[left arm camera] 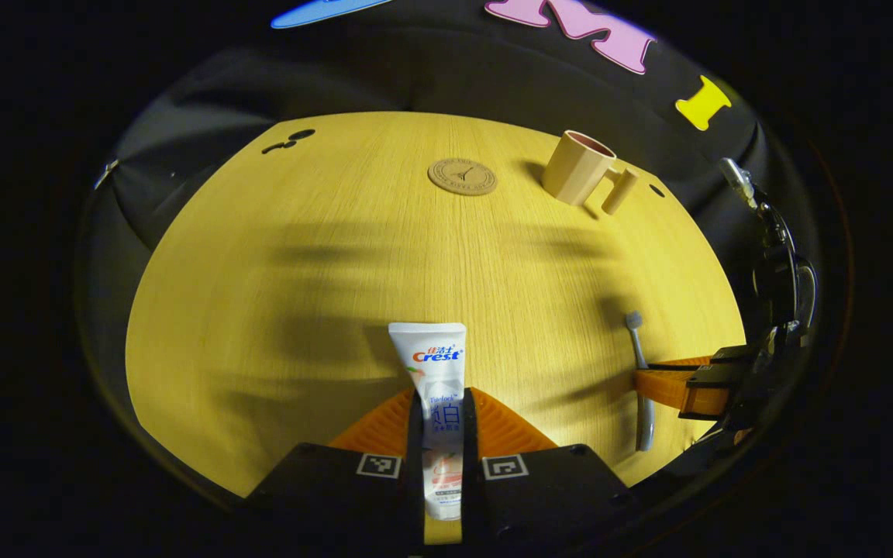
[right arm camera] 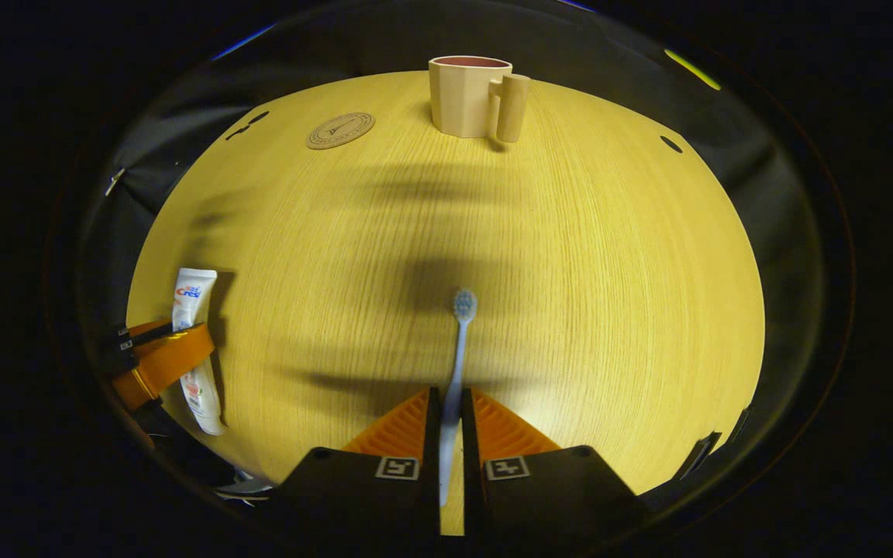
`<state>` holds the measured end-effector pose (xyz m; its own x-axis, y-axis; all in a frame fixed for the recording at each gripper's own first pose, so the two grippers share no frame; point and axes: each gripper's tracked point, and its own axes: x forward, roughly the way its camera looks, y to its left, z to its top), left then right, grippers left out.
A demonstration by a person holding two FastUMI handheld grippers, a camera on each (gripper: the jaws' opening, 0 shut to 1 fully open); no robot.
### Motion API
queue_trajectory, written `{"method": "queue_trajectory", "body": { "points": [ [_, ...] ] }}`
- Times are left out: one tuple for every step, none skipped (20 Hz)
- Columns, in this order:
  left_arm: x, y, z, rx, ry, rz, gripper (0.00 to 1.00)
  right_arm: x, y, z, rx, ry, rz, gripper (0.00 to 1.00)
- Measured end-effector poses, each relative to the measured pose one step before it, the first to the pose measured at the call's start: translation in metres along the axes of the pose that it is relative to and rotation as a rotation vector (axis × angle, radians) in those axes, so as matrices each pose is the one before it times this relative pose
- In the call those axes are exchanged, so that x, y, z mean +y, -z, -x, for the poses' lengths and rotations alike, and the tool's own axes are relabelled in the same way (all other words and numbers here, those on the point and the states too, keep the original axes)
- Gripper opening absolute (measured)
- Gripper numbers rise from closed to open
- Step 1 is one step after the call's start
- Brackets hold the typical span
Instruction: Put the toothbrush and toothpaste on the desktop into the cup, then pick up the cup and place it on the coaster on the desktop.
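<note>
The left tongs (left arm camera: 443, 418) are clenching the toothpaste (left arm camera: 437, 372), the right tongs (right arm camera: 450, 422) the toothbrush (right arm camera: 456, 356) (both lengthwise, pointing ahead); the cup (right arm camera: 468, 97) is standing far across the table (right arm camera: 609, 271), nearer the right.

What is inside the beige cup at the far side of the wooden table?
The beige plastic cup with a handle shows just a dark reddish inner wall near its rim. Nothing sticks out above it. Its bottom is hidden by the cup's own wall, so whether it is empty cannot be confirmed.
</note>
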<state>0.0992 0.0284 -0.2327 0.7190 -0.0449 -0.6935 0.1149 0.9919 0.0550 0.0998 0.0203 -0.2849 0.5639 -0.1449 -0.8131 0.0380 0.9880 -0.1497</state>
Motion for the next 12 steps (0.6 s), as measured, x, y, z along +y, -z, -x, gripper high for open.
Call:
{"method": "queue_trajectory", "body": {
  "points": [
    [-0.00194, -0.00487, 0.00259, -0.01698, 0.00300, -0.00686, 0.24, 0.00078, 0.00017, -0.00422, -0.00565, -0.00043, 0.01063, 0.13],
    [-0.00251, -0.00439, 0.00260, -0.01992, 0.00847, -0.00150, 0.24, -0.00012, 0.00004, 0.00319, 0.00557, -0.00028, 0.01177, 0.11],
    [-0.00315, -0.00570, 0.00290, -0.02065, 0.01102, 0.00402, 0.24, -0.00028, 0.00073, 0.00153, -0.00906, -0.00478, 0.00070, 0.10],
    [-0.00375, -0.00464, 0.00292, -0.02342, 0.01351, 0.00852, 0.24, -0.00049, 0.00045, -0.00087, 0.00035, -0.01168, -0.01147, 0.08],
    [-0.00530, -0.00710, 0.00272, -0.02673, 0.01803, 0.00954, 0.24, 0.00162, 0.00060, 0.00112, -0.01145, -0.02205, -0.02349, 0.08],
    [-0.00717, -0.00784, 0.00259, -0.03454, 0.02508, 0.00783, 0.24, 0.00154, -0.00269, 0.00514, -0.03175, -0.02911, -0.02794, 0.08],
    [-0.00801, -0.01137, 0.00445, -0.05013, 0.03467, 0.00749, 0.24, 0.00097, -0.00729, 0.00563, -0.05437, -0.03183, -0.02368, 0.08],
    [-0.00919, -0.01470, 0.00510, -0.05605, 0.03434, 0.01355, 0.23, -0.00269, -0.00890, 0.00739, -0.05493, -0.01576, -0.01336, 0.08],
    [-0.00960, -0.01550, 0.00434, -0.05534, 0.02809, 0.01446, 0.24, -0.00419, -0.00783, 0.00922, -0.05711, -0.02063, -0.00792, 0.08],
    [-0.00810, -0.01575, 0.00112, -0.05681, 0.02304, 0.01361, 0.23, -0.00395, -0.01144, 0.00740, -0.05668, -0.01833, -0.00684, 0.08],
    [-0.00998, -0.01622, 0.00140, -0.05469, 0.02117, 0.01482, 0.23, -0.00208, -0.01442, 0.00823, -0.05101, -0.02089, -0.01113, 0.08],
    [-0.01002, -0.01609, -0.00113, -0.05001, 0.02188, 0.01634, 0.28, -0.00270, -0.01175, 0.00732, -0.05069, -0.02129, -0.00882, 0.08]
  ]
}}
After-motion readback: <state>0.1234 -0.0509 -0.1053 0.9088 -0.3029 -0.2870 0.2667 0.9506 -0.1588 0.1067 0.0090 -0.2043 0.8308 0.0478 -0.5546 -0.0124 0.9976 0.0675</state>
